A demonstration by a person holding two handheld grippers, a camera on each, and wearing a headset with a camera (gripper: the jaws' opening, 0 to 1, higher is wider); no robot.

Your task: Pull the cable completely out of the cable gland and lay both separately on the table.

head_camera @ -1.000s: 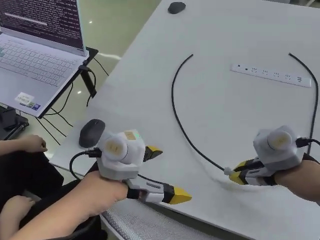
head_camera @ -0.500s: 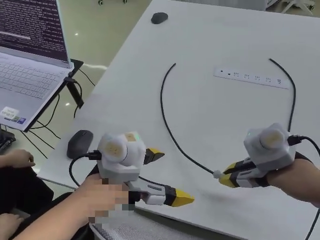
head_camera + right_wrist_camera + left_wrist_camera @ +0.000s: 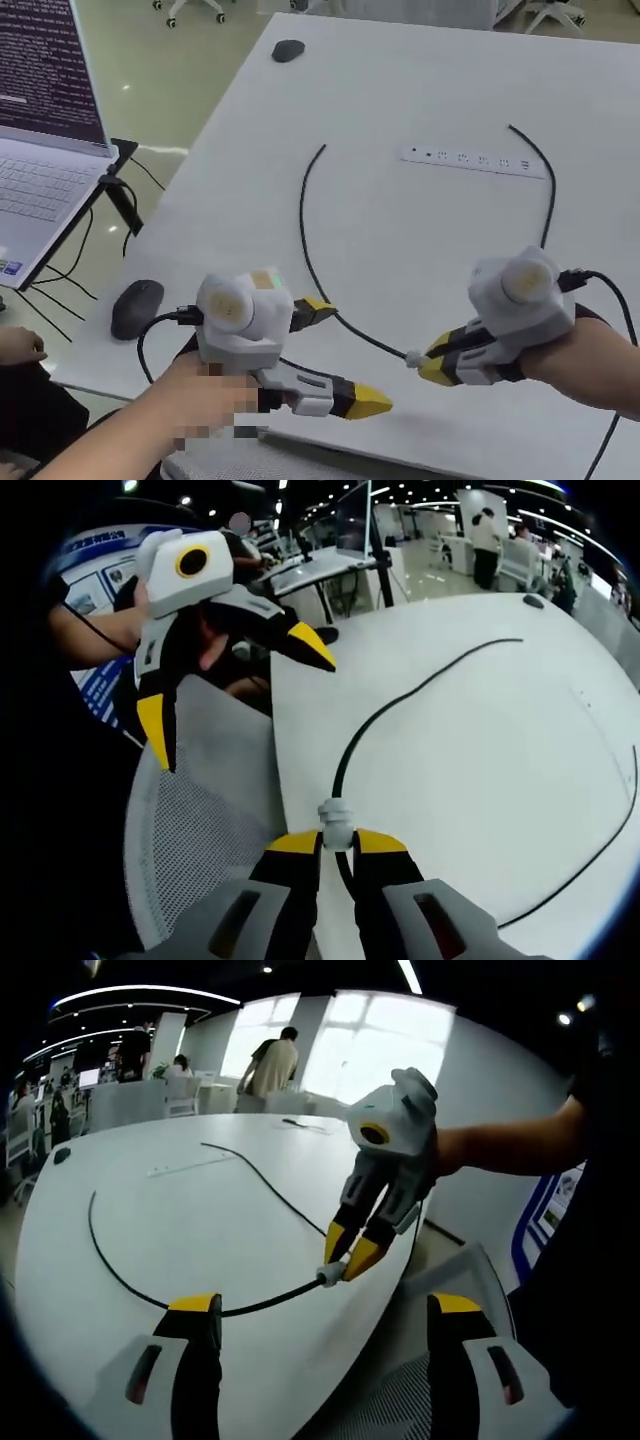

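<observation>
A white cable gland (image 3: 412, 357) sits on the near end of a long black cable (image 3: 305, 235) that curves away across the white table (image 3: 400, 90). My right gripper (image 3: 428, 362) is shut on the gland, just above the table near its front edge. In the right gripper view the gland (image 3: 336, 820) sticks out past the yellow tips of my right gripper (image 3: 338, 844), and the cable (image 3: 400, 705) runs on from it. My left gripper (image 3: 343, 355) is wide open with nothing in it, left of the gland. In the left gripper view the gland (image 3: 328, 1277) lies ahead between the open jaws.
A white power strip (image 3: 470, 160) and a second black cable (image 3: 548, 195) lie farther back on the table. A dark mouse (image 3: 288, 50) is at the far edge, and another mouse (image 3: 135, 305) is at the left corner. A laptop (image 3: 40, 140) stands left, beyond the table.
The head camera has swung, shifting the whole picture down and left. Both grippers keep much the same pose: the right stays shut on the gland, the left stays open.
</observation>
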